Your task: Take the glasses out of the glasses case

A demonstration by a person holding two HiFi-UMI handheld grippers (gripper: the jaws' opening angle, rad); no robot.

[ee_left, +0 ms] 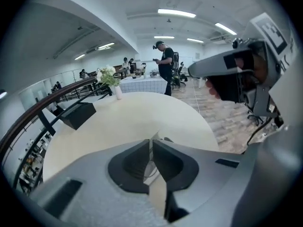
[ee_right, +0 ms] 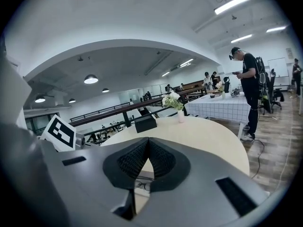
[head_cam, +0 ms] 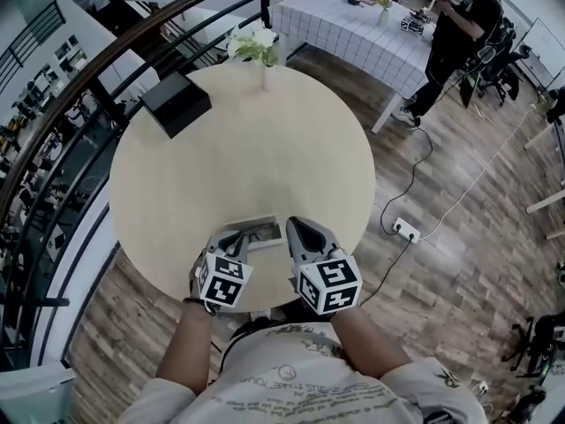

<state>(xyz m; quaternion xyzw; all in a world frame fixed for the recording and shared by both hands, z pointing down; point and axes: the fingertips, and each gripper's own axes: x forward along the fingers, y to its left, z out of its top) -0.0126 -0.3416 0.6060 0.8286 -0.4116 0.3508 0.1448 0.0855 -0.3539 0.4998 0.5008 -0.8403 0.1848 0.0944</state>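
Note:
A pale glasses case lies open near the front edge of the round table. My left gripper is at the case's left end. In the left gripper view its jaws stand almost together, with a thin pale edge of the case pinched between the tips. My right gripper hovers at the case's right end, shut with nothing in it. Below its tips, the dark-framed glasses rest inside the case. The right gripper also shows high in the left gripper view.
A black box and a vase of white flowers stand at the table's far side. A dark railing curves behind. A person stands by a checked table. A power strip lies on the floor.

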